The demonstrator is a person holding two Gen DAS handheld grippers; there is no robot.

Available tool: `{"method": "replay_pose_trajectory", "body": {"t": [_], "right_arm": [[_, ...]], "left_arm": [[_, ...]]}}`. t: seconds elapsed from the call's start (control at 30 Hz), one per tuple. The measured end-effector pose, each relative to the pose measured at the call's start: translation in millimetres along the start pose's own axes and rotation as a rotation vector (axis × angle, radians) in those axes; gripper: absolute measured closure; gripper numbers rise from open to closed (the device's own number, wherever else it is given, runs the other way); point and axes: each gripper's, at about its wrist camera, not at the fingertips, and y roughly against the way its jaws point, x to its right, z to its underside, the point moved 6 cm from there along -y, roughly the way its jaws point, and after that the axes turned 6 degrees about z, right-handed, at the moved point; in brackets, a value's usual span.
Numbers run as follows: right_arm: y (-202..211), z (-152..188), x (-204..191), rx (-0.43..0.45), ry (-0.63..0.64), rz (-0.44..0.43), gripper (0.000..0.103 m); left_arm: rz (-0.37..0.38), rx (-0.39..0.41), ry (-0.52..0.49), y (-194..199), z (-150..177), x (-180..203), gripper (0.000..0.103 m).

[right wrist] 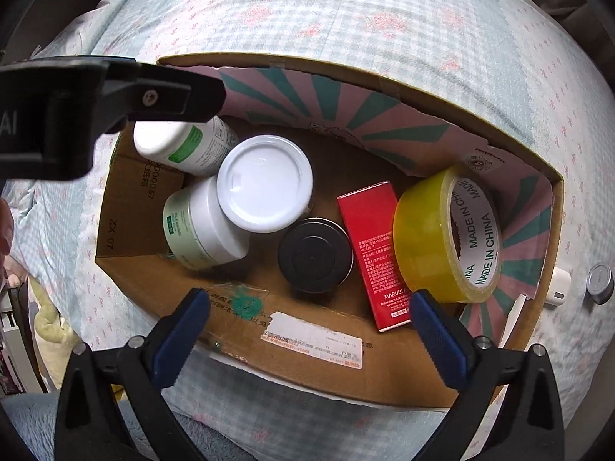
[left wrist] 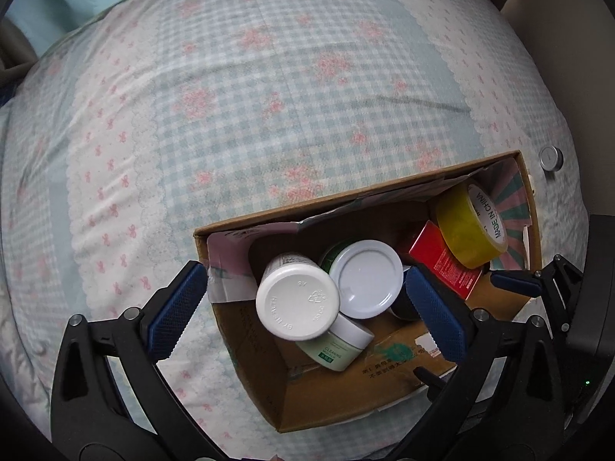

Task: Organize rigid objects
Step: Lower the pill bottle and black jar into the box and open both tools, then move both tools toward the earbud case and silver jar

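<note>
Over a bed (left wrist: 269, 88) spread with a pale blue-and-pink checked quilt, hanging straight above an open brown cardboard box (right wrist: 330, 349) with striped pink-and-green paper lining. Left gripper (left wrist: 303, 309) spread wide, nothing between the blue pads, hovering over the box's near corner; right gripper (right wrist: 309, 340) likewise wide and empty, poised above the near wall. Gathered inside, probably to keep loose hard items in one place: a white plastic bottle with a green label (right wrist: 184, 146) lying on its side, a squat pale-green jar with a white lid (right wrist: 203, 226) tipped against it, a round white lid (right wrist: 265, 182) resting atop those two, a black round tin (right wrist: 315, 255) on the floor of the box, a red rectangular carton (right wrist: 378, 253) laid flat beside it, and a yellow roll of packing tape (right wrist: 446, 234) leaning against the lined far corner. Outside the box, on the quilt just beyond its right wall: a small round silver tin (right wrist: 599, 282) and a white block (right wrist: 558, 286), seemingly not yet packed. Judging by the open, empty grips above the contents, likely a drop just completed, with those two stragglers next.
</note>
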Motion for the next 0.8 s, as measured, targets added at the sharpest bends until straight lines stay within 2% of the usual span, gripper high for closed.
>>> {"method": "replay_pose_trajectory", "body": {"t": [0.27,0.43,0.6,0.8], "right_arm": [[21,0,2,0.044,-0.03,0.005,0.0],[46,3,9,0.077,-0.043,0.014,0.0],[87,12,32,0.132,-0.08,0.069,0.0],[147,31,58,0.184,-0.141,0.156,0.0]], "left_arm": [[-0.011,0.034,-0.01,24,5,6,0.0],[-0.03,0.082,0.008,57,12,10,0.0],[-0.062,0.129,0.043,102,23,17,0.0],[-0.016,0.181,0.122,153,35,39,0.0]]}}
